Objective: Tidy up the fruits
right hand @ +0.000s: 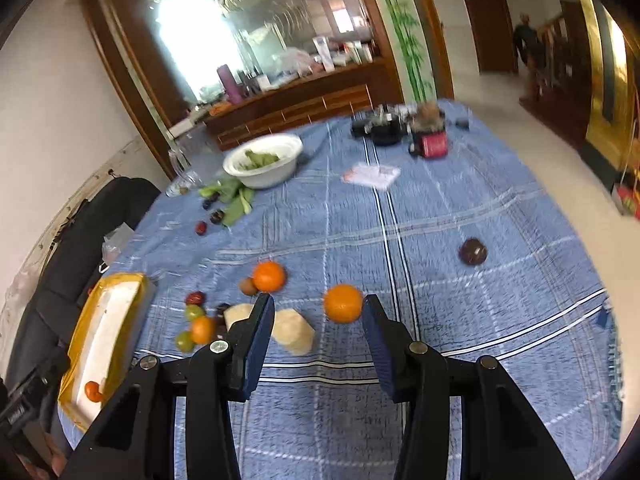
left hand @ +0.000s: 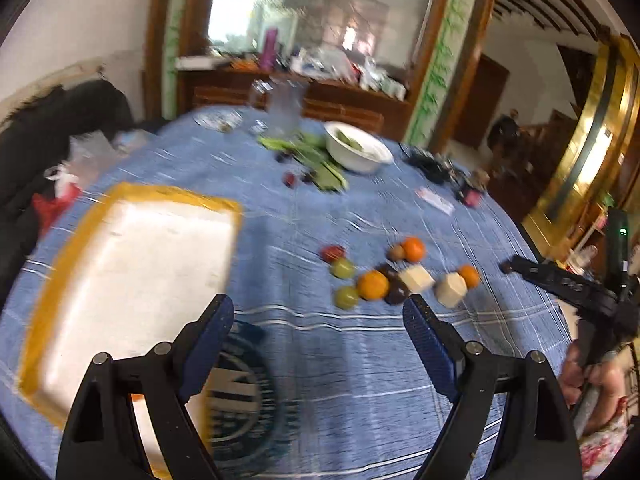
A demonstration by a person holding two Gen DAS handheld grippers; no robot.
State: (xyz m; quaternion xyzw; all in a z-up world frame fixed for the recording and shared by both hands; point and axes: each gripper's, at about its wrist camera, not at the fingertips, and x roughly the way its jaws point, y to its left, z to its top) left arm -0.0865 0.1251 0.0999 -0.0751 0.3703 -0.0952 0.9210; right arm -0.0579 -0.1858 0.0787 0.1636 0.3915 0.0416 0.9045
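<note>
We find an orange (right hand: 343,303) on the blue-clothed bench (right hand: 460,320), just ahead of the right tool (right hand: 318,312), whose jaws stand released and empty. More fruit (right hand: 200,320) clusters at nine o'clock, beside a yellow-rimmed tray (right hand: 108,336) holding one orange piece (right hand: 93,391). The left tool (left hand: 318,316) is likewise released, empty.

A blue tablecloth (right hand: 440,240) with white and dark plaid stripes. At nine o'clock, a white tray (left hand: 132,280) rimmed in yellow holds one small orange fruit (right hand: 93,391). Near centre lie bright orange tangerines (right hand: 343,303), green fruits (left hand: 342,268), a dark red one (left hand: 333,253) and pale cream chunks (right hand: 297,331). At twelve o'clock, a white bowl (left hand: 360,152) holds green leaves. Both grippers are black with dark blue pads (right hand: 256,344).
</note>
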